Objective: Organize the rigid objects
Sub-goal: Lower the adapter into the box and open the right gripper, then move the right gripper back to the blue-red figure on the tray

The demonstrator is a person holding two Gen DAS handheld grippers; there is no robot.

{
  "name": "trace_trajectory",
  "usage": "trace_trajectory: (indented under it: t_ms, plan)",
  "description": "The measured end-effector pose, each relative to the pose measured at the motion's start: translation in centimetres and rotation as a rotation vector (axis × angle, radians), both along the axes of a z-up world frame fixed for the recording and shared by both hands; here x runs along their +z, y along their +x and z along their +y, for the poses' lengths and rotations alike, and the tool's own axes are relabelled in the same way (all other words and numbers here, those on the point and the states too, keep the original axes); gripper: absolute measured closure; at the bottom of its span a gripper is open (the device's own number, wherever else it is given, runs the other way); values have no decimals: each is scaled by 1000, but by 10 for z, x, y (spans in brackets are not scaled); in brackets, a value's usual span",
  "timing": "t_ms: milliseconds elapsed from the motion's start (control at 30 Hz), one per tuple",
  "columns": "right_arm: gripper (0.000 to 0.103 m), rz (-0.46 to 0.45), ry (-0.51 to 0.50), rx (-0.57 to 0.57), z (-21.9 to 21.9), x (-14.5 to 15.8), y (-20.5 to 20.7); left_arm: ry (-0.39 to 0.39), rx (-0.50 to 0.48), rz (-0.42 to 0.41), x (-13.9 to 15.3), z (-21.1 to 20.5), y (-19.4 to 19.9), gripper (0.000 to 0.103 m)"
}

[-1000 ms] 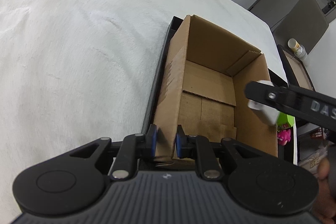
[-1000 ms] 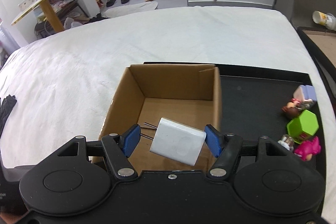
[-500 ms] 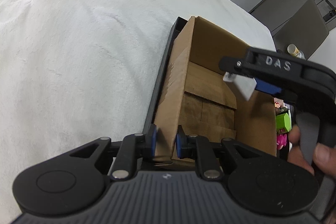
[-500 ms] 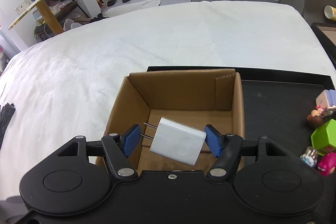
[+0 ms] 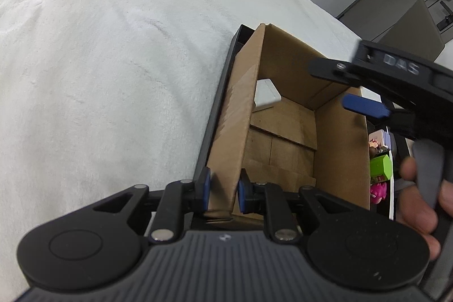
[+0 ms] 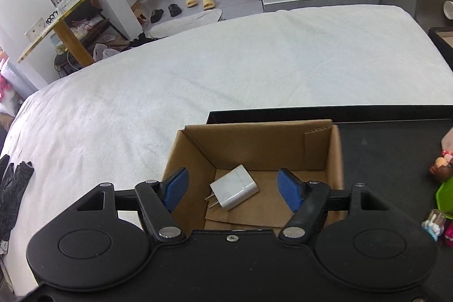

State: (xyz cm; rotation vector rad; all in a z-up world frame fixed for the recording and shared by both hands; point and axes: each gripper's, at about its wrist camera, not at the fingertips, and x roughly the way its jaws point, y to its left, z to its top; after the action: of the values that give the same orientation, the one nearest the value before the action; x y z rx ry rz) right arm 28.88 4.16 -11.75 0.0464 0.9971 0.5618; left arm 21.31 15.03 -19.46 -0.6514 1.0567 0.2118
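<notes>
inspecting the work area: a cardboard box (image 6: 254,160) stands at the near-left end of a black tray (image 6: 396,137), which rests on a bed covered in a white blanket (image 6: 198,81).

left gripper (image 5: 222,190): jaws closed nearly all the way, pinching the near corner of the box's left wall between the blue pads. in my judgement this grip serves to steady the box.

right gripper (image 6: 232,190): held above the open box, jaws opening, roughly half spread. nothing is between the pads; they touch no object. a hand (image 5: 424,188) is seen on its handle in the left wrist view.

white wall charger (image 6: 234,191): lying on the box floor, prongs pointing toward the near-left side, well below the right jaws and clear of them. in the left wrist view it (image 5: 266,94) sits near the far-left corner against the left wall.

progress, as a judgement: one item is placed in the box. still outside it, on the tray to the right, are a green hexagonal block (image 5: 380,167), a pink toy (image 5: 378,193), a small figurine (image 6: 441,164) and a small clear-capped piece (image 6: 433,221); their exact nature is too small to tell. these appear to be the remaining work. the box has ample free floor for them.
</notes>
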Motion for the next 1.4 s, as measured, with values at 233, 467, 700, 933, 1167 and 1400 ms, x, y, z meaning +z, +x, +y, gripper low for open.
trace_trajectory:
  t_ms: [233, 467, 700, 933, 1167, 1400]
  plan:
    - [26, 2, -17, 9, -15, 14, -10, -4, 10, -3, 0, 1, -1, 85]
    - [19, -3, -24, 1, -33, 22, -13, -1, 10, -1, 2, 2, -2, 85]
    - [16, -1, -35, 18, -58, 23, -13, 30, 10, 5, 5, -5, 0, 85]
    - [12, -15, -25, -2, -95, 26, -12, 69, 12, 3, 8, -10, 0, 86]
    - [12, -33, -2, -15, -128, 23, -10, 100, 9, 11, 9, -14, 2, 87]
    - [12, -21, 53, -19, -148, 18, -4, 141, 4, 26, 10, -22, 5, 88]
